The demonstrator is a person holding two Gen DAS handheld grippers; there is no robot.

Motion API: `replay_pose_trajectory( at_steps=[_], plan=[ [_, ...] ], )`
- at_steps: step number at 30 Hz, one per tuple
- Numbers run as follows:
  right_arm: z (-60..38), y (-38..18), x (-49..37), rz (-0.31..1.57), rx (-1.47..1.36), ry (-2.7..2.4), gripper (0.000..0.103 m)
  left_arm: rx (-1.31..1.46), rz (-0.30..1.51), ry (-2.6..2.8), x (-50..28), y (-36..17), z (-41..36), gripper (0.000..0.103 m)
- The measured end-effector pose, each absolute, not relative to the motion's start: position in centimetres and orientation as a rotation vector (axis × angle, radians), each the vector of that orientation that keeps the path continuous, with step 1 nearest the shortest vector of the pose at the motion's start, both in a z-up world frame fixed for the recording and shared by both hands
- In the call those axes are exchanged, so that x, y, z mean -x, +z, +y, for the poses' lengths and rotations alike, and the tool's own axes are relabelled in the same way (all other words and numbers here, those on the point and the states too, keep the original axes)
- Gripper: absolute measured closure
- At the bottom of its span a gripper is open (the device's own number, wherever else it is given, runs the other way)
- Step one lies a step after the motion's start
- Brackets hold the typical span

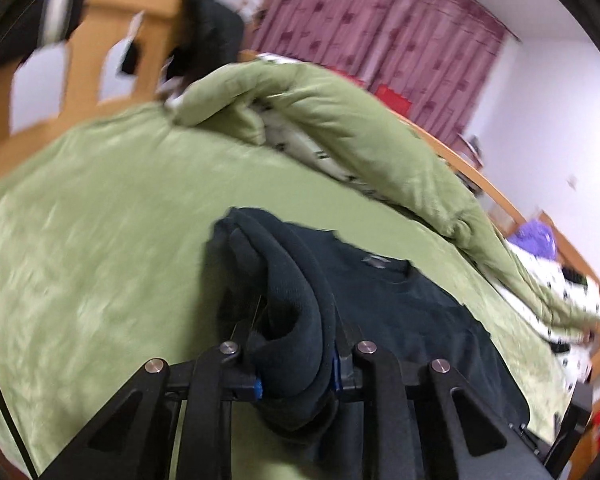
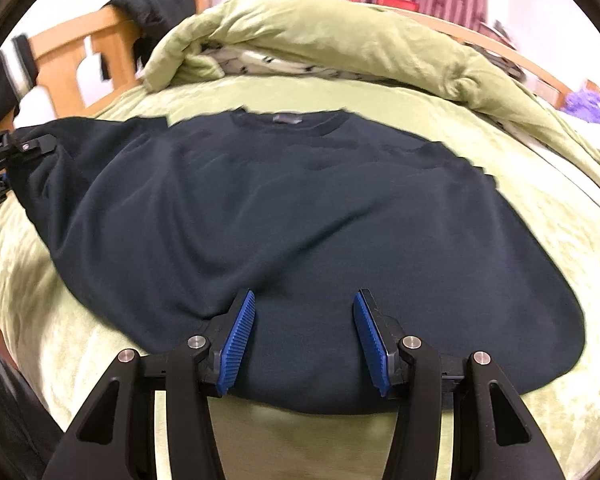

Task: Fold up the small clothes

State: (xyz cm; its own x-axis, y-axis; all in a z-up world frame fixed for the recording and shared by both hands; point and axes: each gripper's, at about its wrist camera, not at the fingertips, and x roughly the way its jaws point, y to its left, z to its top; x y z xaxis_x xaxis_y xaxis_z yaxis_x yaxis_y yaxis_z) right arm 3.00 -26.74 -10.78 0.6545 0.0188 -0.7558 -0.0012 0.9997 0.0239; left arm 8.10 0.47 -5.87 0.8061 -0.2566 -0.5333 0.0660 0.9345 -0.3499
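A dark navy sweater [image 2: 300, 216] lies flat on the green bed cover [image 2: 540, 240], collar toward the headboard. My right gripper [image 2: 304, 336] is open, its blue pads [image 2: 238, 340] just above the sweater's bottom hem. My left gripper [image 1: 296, 356] is shut on the sweater's sleeve [image 1: 292, 292], bunched between its fingers and lifted off the bed; the rest of the sweater [image 1: 400, 304] lies to its right. The left gripper also shows in the right wrist view [image 2: 24, 148] at the sleeve end on the far left.
A rolled green quilt [image 2: 320, 36] with a white patterned lining lies across the bed behind the sweater. A wooden headboard [image 2: 68, 48] with dark clothes draped on it stands at the back left. Pink curtains [image 1: 380, 32] hang behind. A purple item [image 1: 534, 238] sits at far right.
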Motion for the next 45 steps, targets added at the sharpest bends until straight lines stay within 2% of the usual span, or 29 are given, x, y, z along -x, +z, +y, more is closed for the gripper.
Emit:
replay_pose_trajectory(
  at_steps=[13,24,29,39,44,45],
  plan=[
    [-40.1,-6.7,0.5,0.803,-0.194,-0.215,0.053,0.183,0.577,-0.402,-6.8,-1.0,-12.7,0.084],
    [-44.0,-5.7,5.4,0.818,-0.173,-0.259,0.053,0.086,0.716,-0.588,-4.1,-7.0,-22.7,0.084],
    [-42.6,-5.7,5.7,0.813,-0.134,-0.229,0.053,-0.018,0.758,-0.575,-3.2,-9.0,-23.5,0.083],
    [-40.1,-4.8,4.4,0.798,-0.16,-0.178,0.053,0.003,0.747,-0.601,-2.2,-7.1,-20.1,0.066],
    [-39.1,-4.2,3.5,0.795,-0.199,-0.152,0.053,0.048,0.747,-0.643,-1.8,-6.0,-17.6,0.066],
    [-38.8,-4.1,3.3,0.792,-0.202,-0.148,0.052,0.054,0.745,-0.641,-1.7,-5.8,-17.1,0.061]
  ],
)
